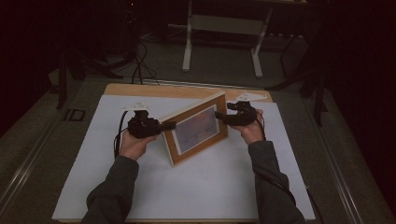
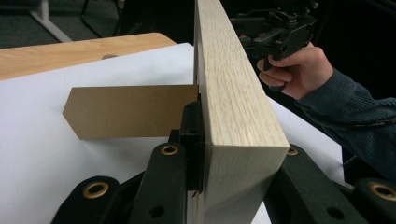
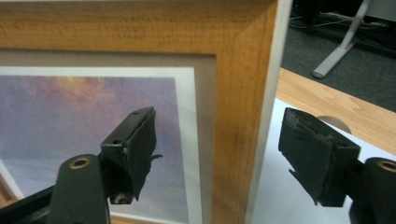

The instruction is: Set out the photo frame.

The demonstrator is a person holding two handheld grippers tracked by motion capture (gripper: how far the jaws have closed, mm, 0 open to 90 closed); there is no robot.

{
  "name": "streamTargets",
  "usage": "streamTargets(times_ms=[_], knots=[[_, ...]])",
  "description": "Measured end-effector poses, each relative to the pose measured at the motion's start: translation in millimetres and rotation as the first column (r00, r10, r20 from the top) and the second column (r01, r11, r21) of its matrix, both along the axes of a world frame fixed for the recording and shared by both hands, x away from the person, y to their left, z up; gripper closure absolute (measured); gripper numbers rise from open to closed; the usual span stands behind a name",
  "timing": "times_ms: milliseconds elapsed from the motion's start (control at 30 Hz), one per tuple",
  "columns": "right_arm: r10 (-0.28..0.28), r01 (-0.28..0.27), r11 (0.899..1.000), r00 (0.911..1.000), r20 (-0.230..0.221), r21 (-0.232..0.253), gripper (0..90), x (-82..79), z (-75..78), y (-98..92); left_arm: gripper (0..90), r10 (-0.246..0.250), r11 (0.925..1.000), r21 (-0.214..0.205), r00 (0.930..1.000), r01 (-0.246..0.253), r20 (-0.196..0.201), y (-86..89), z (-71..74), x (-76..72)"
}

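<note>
Wooden picture frame stood upright on a white sheet, gripped at one end.

The picture frame (image 1: 196, 133), light oak with a pale mat and a purple-blue print behind it, stood on edge mid-sheet on the white sheet (image 1: 187, 186). At its near-left end the left gripper (image 1: 164, 125) was clamped on the frame's edge. At its far end the right gripper (image 1: 217, 115) had its jaws apart, straddling the edge without pressing. Behind the frame its brown cardboard stand (image 2: 126, 111) jutted out.

The picture frame (image 1: 196, 133) is pale, matt grained wood with a brown cardboard stand (image 2: 130, 111). White paper (image 1: 196, 186) covers the smooth wooden table (image 1: 140, 90).
</note>
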State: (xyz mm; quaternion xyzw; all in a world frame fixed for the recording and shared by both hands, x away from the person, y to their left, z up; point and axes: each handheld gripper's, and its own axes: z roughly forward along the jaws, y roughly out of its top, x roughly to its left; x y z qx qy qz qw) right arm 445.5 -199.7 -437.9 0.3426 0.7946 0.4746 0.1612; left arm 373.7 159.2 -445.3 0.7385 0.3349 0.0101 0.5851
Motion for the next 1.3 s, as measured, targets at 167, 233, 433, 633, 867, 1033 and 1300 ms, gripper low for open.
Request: streamTargets(times_ms=[167,233,433,633,867,1033,1300], knots=[[0.007,-0.007,1.000,0.9999,-0.008,0.000,23.2,2.2,-0.5,-0.6,75.8,-0.017,0.9999,-0.004,0.9999,0.017,0.000,-3.7,-0.2,0.0],[0.006,-0.006,1.000,0.9999,-0.010,0.000,21.9,2.8,-1.2,-0.5,75.9,-0.024,0.9997,-0.003,0.9997,0.024,0.000,-5.2,-0.2,0.2],[0.030,-0.029,0.999,0.9992,-0.025,0.021,20.8,5.1,-3.0,-1.0,75.8,-0.041,0.9991,-0.004,0.9991,0.041,-0.002,-7.9,-0.5,1.9],[0.061,-0.058,0.997,0.9972,-0.045,0.055,20.3,8.4,-4.2,-3.6,76.0,-0.048,0.9988,0.006,0.9989,0.048,-0.002,-10.2,0.4,2.3],[0.088,-0.082,0.992,0.9935,-0.071,0.092,18.3,12.6,-8.1,-6.4,75.9,-0.059,0.9982,0.003,0.9982,0.059,-0.008,-10.5,0.1,5.1],[0.111,-0.102,0.990,0.9898,-0.089,0.100,16.1,15.6,-11.3,-6.9,75.9,-0.065,0.9978,0.006,0.9978,0.065,-0.010,-10.5,0.1,6.7],[0.107,-0.099,0.992,0.9890,-0.102,0.083,18.9,12.7,-11.5,-10.1,76.9,-0.038,0.9991,0.017,0.9993,0.038,-0.007,-13.1,-0.1,8.8]])
